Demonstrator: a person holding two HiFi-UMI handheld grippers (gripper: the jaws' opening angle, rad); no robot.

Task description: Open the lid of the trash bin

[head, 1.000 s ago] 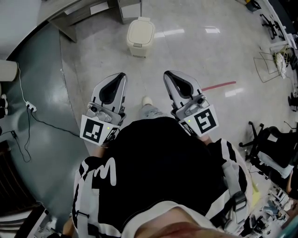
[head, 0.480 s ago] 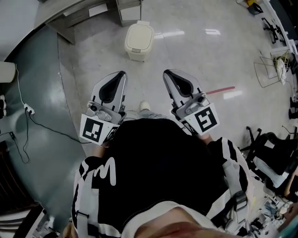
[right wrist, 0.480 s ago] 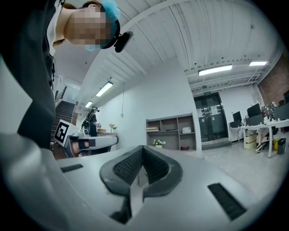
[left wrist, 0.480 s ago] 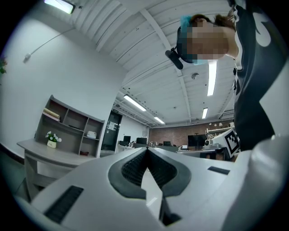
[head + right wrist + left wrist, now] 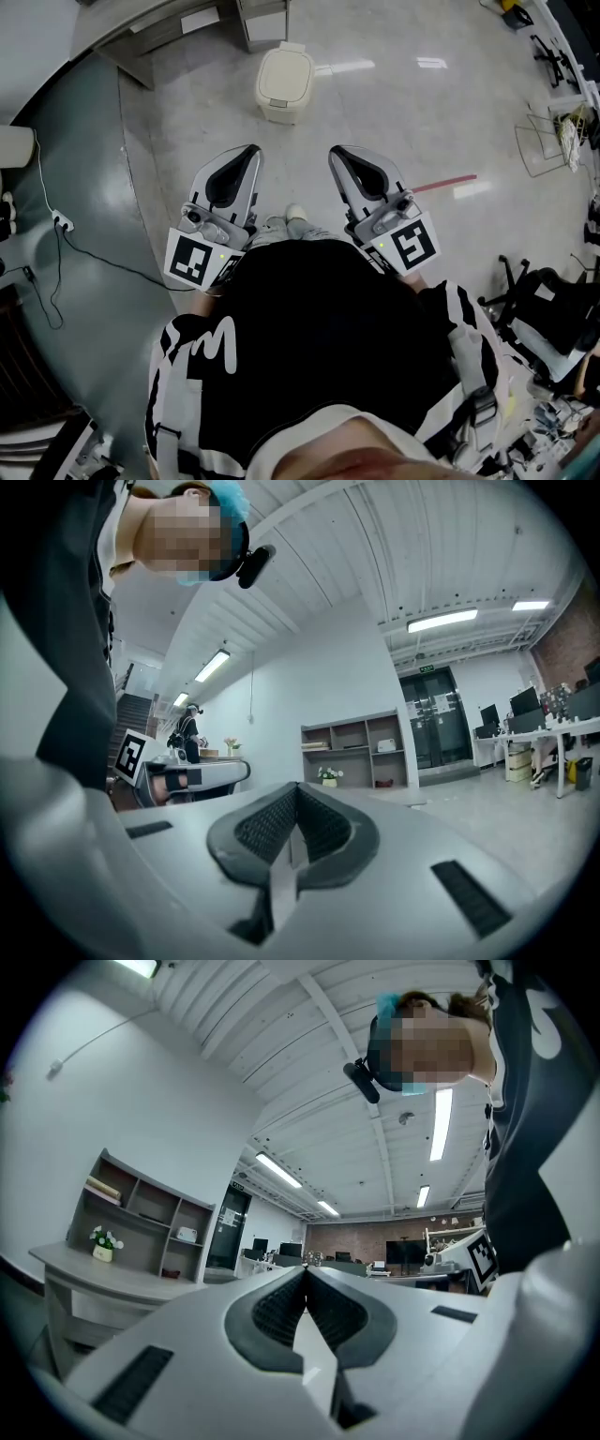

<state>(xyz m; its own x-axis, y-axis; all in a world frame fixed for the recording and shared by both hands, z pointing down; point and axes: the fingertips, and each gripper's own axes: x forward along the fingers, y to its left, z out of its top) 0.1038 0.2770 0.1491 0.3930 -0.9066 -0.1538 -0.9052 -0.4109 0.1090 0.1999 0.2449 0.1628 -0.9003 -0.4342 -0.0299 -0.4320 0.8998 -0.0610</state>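
A small cream trash bin (image 5: 284, 82) with its lid down stands on the floor far ahead, near a grey desk. Both grippers are held close to the person's body, well short of the bin. My left gripper (image 5: 251, 152) is shut with nothing between its tips; in the left gripper view its jaws (image 5: 306, 1271) meet at the tip. My right gripper (image 5: 336, 152) is likewise shut and empty, its tips (image 5: 296, 787) touching in the right gripper view. The bin shows in neither gripper view.
A grey desk (image 5: 169, 28) runs along the back left beside the bin. A black cable (image 5: 84, 248) trails over the dark curved floor at left. A red tape strip (image 5: 444, 181) marks the floor at right. Chairs (image 5: 539, 295) and a wire rack (image 5: 544, 131) crowd the right edge.
The view has shifted slightly as the person steps; a shoe shows between the grippers. Both grippers stay shut and hold the same pose.
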